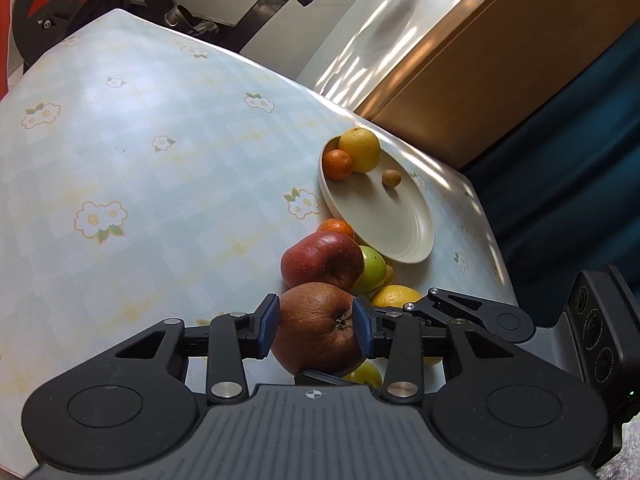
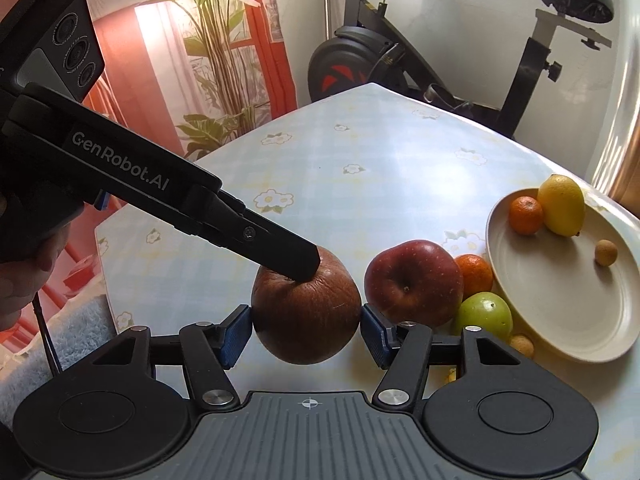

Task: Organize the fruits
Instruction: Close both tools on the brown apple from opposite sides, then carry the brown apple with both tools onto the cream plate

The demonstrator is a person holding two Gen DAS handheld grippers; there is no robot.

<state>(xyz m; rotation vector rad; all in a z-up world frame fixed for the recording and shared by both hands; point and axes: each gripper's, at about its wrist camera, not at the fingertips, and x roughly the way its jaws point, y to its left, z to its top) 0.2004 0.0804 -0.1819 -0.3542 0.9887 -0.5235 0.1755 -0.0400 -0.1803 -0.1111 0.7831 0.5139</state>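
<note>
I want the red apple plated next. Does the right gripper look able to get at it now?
Probably not yet: the right gripper brackets the wrinkled brown apple, also held by the left gripper. The red apple sits beyond.
</note>
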